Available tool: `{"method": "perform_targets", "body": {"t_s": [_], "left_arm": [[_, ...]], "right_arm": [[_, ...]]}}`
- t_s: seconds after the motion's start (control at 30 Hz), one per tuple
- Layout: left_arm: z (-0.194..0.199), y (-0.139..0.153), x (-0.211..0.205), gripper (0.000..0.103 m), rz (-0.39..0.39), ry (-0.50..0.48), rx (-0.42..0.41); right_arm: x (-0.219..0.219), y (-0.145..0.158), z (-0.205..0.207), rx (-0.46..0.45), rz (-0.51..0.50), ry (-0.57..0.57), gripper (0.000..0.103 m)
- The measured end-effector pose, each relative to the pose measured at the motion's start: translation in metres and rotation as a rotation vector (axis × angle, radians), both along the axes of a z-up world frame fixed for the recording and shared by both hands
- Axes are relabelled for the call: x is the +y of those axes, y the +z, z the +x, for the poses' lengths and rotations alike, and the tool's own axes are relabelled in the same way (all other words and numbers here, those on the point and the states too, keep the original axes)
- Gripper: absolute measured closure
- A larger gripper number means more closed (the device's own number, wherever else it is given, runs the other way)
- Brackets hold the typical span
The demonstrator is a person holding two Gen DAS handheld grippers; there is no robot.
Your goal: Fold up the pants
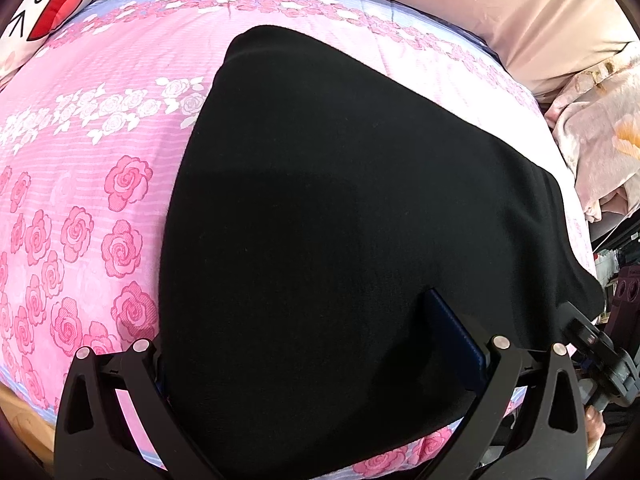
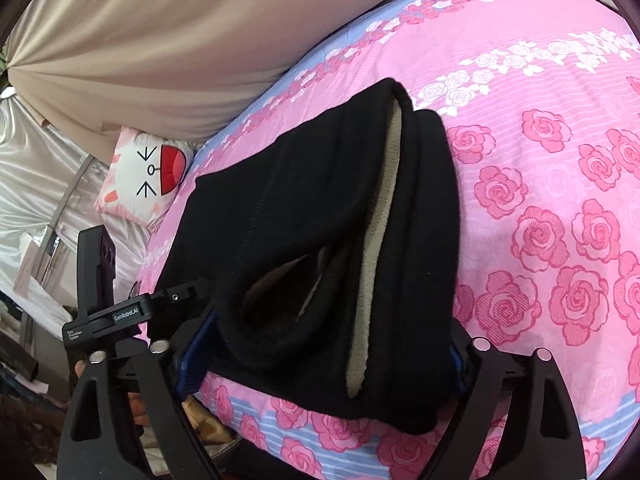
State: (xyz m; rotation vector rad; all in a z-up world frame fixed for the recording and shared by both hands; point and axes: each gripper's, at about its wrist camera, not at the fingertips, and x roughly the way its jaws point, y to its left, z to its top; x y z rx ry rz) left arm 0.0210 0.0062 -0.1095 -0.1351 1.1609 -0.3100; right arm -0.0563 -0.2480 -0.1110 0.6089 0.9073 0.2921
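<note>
Both claws spread wide

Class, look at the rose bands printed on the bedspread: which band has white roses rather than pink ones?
The narrow band of white roses running across the bedspread beyond the black pants; the larger roses nearer the camera are pink.

You had one pair of black pants lying folded on one rose-print bedspread, one cat-face pillow at nine o'clock, and two grippers, left and right.
</note>
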Motion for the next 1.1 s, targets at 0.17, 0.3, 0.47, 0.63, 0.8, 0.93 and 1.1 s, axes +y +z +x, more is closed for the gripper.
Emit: {"method": "perform_targets", "body": {"t_s": [0.17, 0.3, 0.47, 0.63, 0.8, 0.93, 1.1], "left_arm": [[-0.003, 0.006, 0.007, 0.022, -0.028, 0.000, -0.022], [-0.008, 0.023, 0.020, 0.066, -0.061, 0.014, -0.045], [-0.009, 0.033, 0.043, 0.070, -0.205, -0.048, 0.031], [-0.026, 0.065, 0.050, 0.071, -0.273, -0.127, -0.015], [-0.019, 0.118, 0.044, 0.070, -0.249, -0.174, -0.184], [0.017, 0.151, 0.033, 0.070, -0.204, -0.172, -0.320], [0.106, 0.160, 0.007, 0.068, -0.136, -0.116, -0.452]], "right_arm": [[-0.024, -0.010, -0.010, 0.003, 0.096, -0.067, 0.063], [-0.023, -0.004, -0.014, -0.016, 0.113, -0.074, 0.069], [-0.012, 0.027, -0.029, -0.073, 0.142, -0.013, 0.070], [-0.004, 0.063, -0.045, -0.129, 0.099, 0.023, 0.070], [0.003, 0.112, -0.038, -0.266, 0.045, 0.062, 0.070], [0.002, 0.147, 0.002, -0.395, -0.024, 0.073, 0.069], [-0.015, 0.146, 0.094, -0.449, -0.032, 0.048, 0.069]]}}
